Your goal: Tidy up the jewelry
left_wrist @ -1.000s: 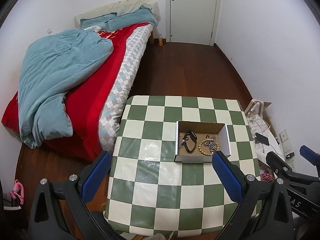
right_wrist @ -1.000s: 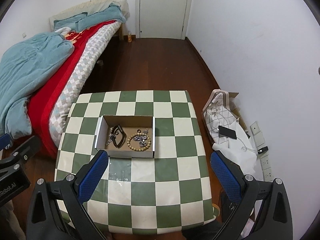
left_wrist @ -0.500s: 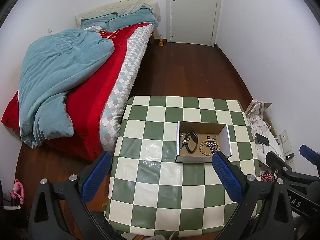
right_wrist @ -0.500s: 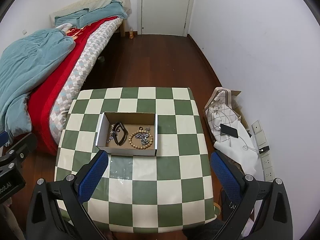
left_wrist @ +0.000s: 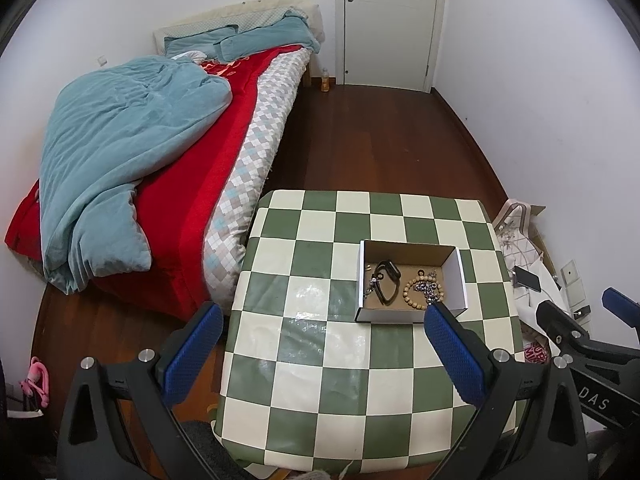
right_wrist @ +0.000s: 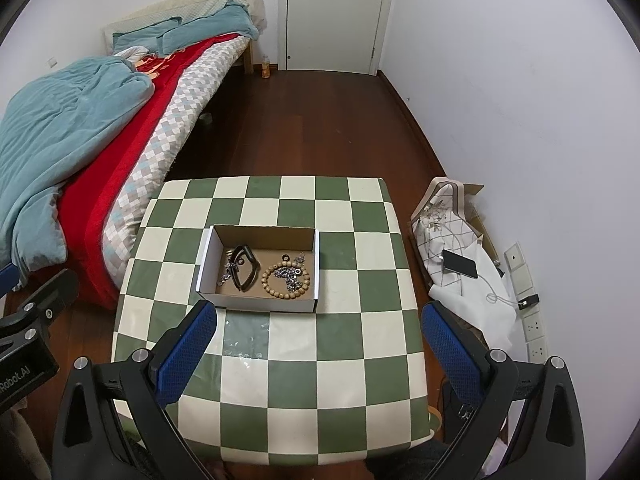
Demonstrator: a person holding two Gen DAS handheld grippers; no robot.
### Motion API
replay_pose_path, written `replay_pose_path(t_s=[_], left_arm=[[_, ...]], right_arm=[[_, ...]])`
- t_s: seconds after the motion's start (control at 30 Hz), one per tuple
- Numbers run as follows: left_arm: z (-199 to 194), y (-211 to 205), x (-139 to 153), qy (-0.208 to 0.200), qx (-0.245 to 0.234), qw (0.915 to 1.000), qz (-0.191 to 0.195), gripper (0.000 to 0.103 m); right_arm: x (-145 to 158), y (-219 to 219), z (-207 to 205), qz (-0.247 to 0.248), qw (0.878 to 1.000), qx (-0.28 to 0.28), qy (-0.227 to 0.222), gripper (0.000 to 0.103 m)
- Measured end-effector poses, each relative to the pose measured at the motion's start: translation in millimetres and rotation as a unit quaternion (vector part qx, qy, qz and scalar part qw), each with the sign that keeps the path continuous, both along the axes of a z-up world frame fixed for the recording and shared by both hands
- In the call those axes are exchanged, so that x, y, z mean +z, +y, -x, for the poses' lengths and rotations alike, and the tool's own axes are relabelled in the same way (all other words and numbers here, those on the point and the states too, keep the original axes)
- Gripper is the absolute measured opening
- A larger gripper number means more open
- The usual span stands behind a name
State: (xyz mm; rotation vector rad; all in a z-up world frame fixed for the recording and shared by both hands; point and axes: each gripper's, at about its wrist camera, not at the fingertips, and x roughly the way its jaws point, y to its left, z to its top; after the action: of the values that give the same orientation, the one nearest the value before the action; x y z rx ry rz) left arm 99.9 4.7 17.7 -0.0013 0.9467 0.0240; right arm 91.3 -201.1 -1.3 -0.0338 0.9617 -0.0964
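Observation:
A small open cardboard box [left_wrist: 454, 280] [right_wrist: 206, 258] sits on the green-and-white checkered table [left_wrist: 320, 364] [right_wrist: 340, 344]. Inside lie a black band [left_wrist: 389, 286] [right_wrist: 245, 270], a wooden bead bracelet [left_wrist: 414, 292] [right_wrist: 276, 280] and a silver chain [left_wrist: 431, 290] [right_wrist: 294, 276]. My left gripper [left_wrist: 320, 344] is open and empty, high above the table's near side, left of the box. My right gripper [right_wrist: 320, 340] is open and empty, above the table in front of the box. Each gripper shows at the edge of the other's view.
A bed [left_wrist: 180, 184] with a red cover and blue duvet [left_wrist: 120, 152] stands left of the table. A bag with a phone on it [right_wrist: 460, 264] lies on the floor to the right by the wall sockets [right_wrist: 532, 320]. A white door [right_wrist: 336, 16] is at the back.
Both grippers have risen and pulled back a little, so the table and box look smaller and farther. Both stay open and empty. The box contents have not moved.

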Motion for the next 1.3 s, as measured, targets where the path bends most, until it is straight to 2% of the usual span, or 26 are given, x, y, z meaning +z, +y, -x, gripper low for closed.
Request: replay_pose_path(t_s=[1.3], left_arm=[[6.5,1.5,-3.1,0.0,-0.006,1.0,-0.007,0.103]], right_arm=[[3.7,-3.0,4.9,0.002,1.0,-0.002,-0.003,0.103]])
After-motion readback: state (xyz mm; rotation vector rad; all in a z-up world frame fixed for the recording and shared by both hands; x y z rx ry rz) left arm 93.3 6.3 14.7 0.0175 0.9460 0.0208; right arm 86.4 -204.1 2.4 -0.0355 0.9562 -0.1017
